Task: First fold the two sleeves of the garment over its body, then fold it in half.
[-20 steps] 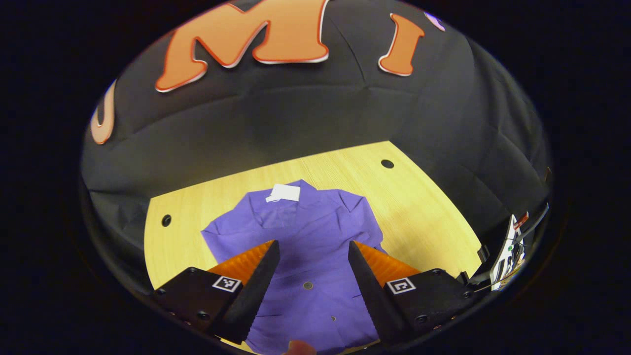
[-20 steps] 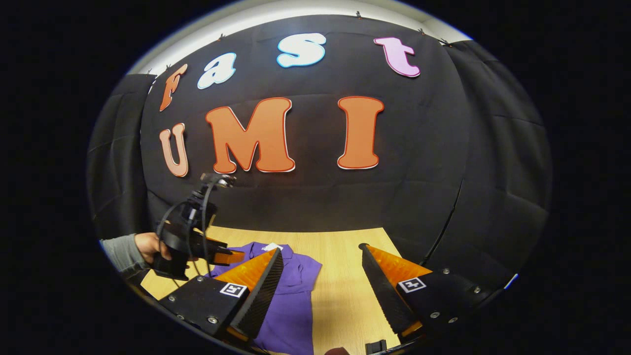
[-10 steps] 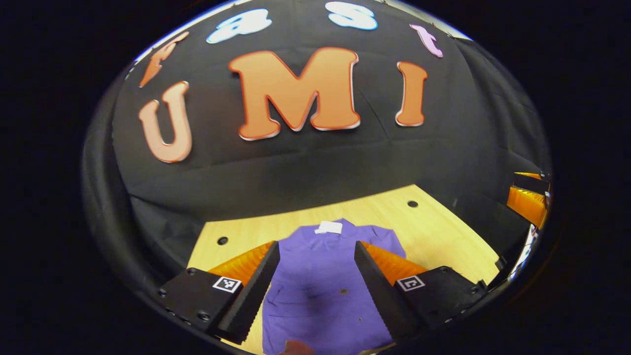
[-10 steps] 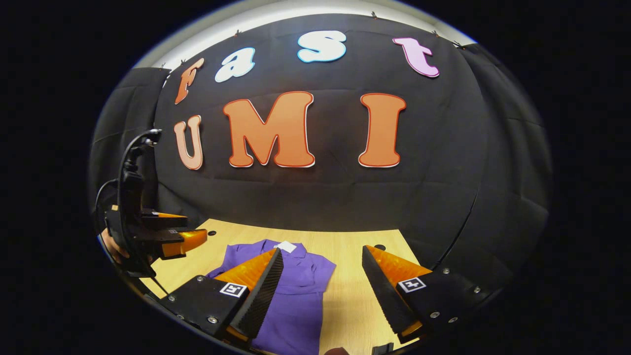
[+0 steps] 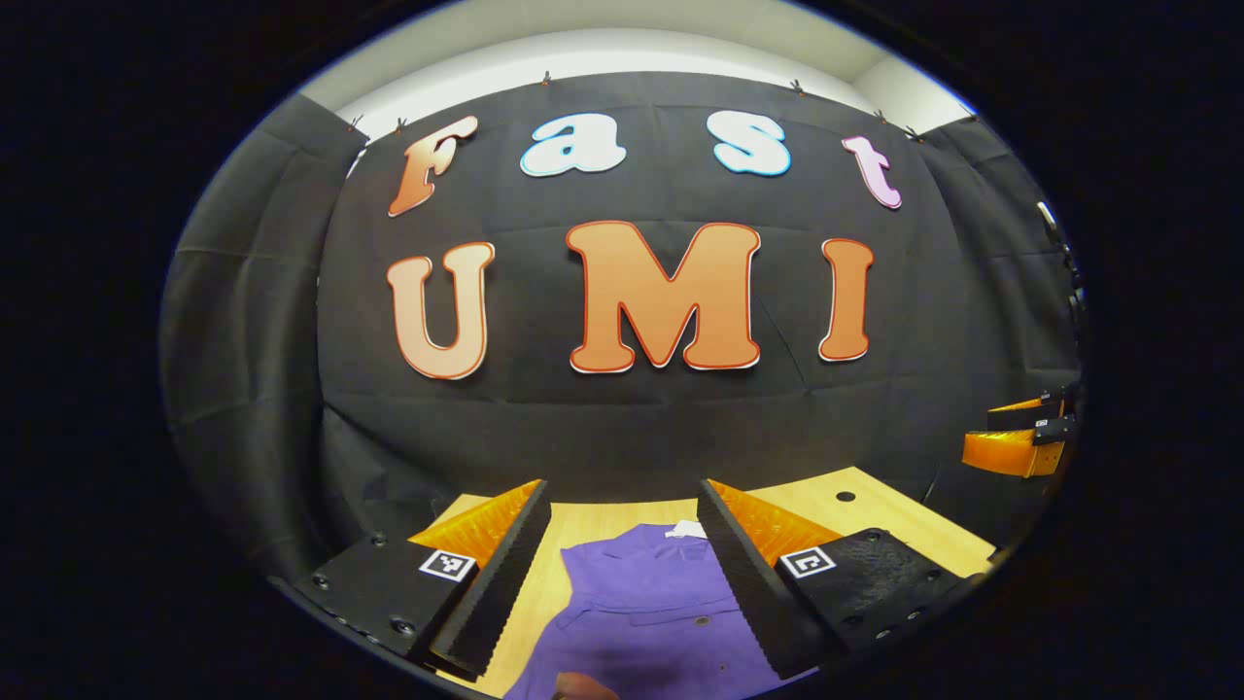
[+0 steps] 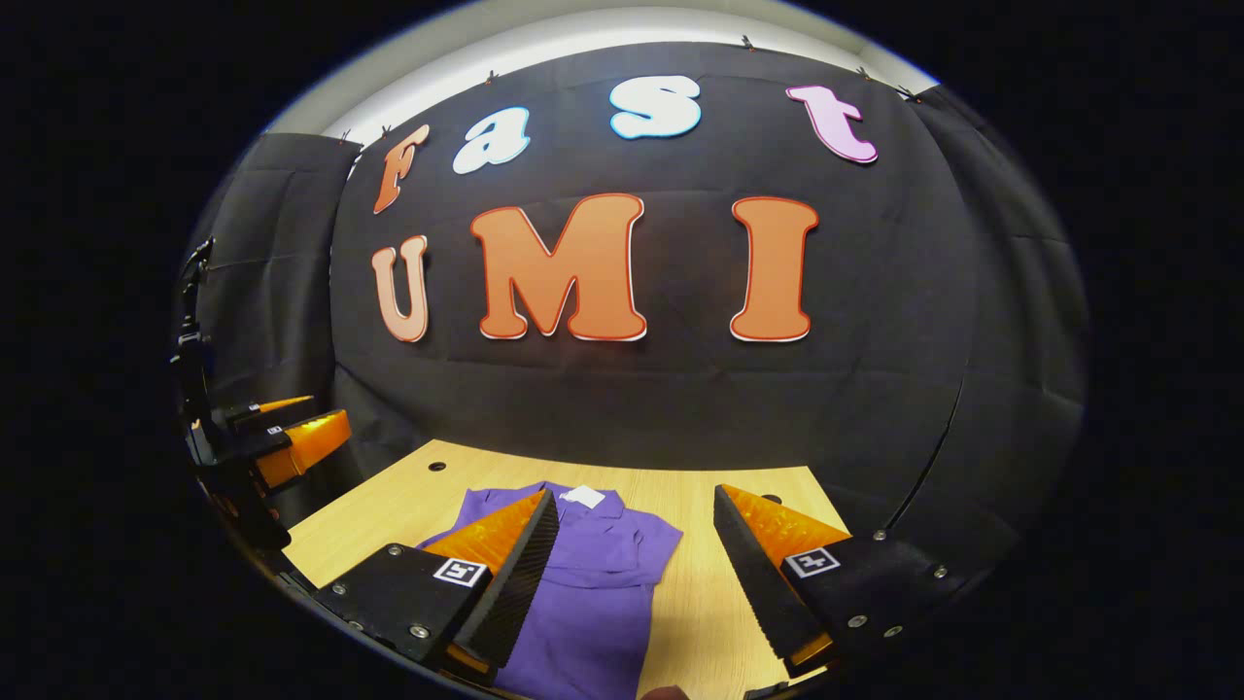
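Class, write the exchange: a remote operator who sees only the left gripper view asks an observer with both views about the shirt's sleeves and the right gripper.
Operator: My own jaws hide the sides of the purple shirt. Is a sleeve folded?
Observer: The right gripper view shows one short sleeve spread flat on the table, not folded over.
Operator: Is the right gripper holding anything?
Observer: No. Its jaws stand open above the shirt, gripping nothing.

We are in a recording booth, not a home. Black cloth [image 6: 875,389] hangs as walls behind a bare wooden table [image 6: 389,506] with drilled holes.
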`<state>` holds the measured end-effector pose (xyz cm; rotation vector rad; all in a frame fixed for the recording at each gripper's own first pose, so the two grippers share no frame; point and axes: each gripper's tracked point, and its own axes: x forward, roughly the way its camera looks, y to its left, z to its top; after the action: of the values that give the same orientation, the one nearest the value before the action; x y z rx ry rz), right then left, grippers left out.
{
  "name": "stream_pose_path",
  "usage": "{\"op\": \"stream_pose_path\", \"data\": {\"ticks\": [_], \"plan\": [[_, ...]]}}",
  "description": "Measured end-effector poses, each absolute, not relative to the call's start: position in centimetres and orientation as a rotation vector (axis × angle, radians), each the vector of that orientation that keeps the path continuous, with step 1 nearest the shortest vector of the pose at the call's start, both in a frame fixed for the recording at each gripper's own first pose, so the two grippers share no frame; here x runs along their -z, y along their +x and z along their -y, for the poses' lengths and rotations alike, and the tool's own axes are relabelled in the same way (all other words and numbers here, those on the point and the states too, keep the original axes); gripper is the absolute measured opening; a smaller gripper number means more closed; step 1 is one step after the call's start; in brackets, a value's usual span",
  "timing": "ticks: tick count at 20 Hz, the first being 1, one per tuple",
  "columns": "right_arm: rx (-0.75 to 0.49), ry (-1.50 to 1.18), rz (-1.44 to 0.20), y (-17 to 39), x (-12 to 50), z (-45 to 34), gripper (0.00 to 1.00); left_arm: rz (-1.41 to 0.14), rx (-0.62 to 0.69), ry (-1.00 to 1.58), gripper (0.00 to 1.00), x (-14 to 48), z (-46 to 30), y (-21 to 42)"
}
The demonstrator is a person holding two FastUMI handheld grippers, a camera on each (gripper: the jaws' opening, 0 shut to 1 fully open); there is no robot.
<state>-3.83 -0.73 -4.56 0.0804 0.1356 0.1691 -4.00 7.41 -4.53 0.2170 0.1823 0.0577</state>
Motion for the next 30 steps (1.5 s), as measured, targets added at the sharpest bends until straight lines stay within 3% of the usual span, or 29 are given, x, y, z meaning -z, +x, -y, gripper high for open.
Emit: {"op": "stream_pose_path", "data": {"ticks": [8, 15, 21, 30], "plan": [[-0.164, 0.114, -0.429, -6.5, 14.8, -0.2, 0.95, -0.419, -0.102, 0.264, 0.98, 12.9, -12.3, -8.6], [-0.143, 0.129, -0.697, -10.0, 24.3, -0.8, 0.96, -0.773, -0.151, 0.159, 0.99, 24.5, -18.1, -12.7], [-0.163, 0.159, -0.900, -13.5, 31.0, -2.0, 0.97, -1.075, -0.116, 0.165, 0.99, 32.8, -21.0, -18.2], [-0.176, 0.147, -1.136, -17.0, 37.3, -2.2, 0.97, -1.407, -0.130, 0.111, 1.00, 41.2, -24.5, -15.8]]}}
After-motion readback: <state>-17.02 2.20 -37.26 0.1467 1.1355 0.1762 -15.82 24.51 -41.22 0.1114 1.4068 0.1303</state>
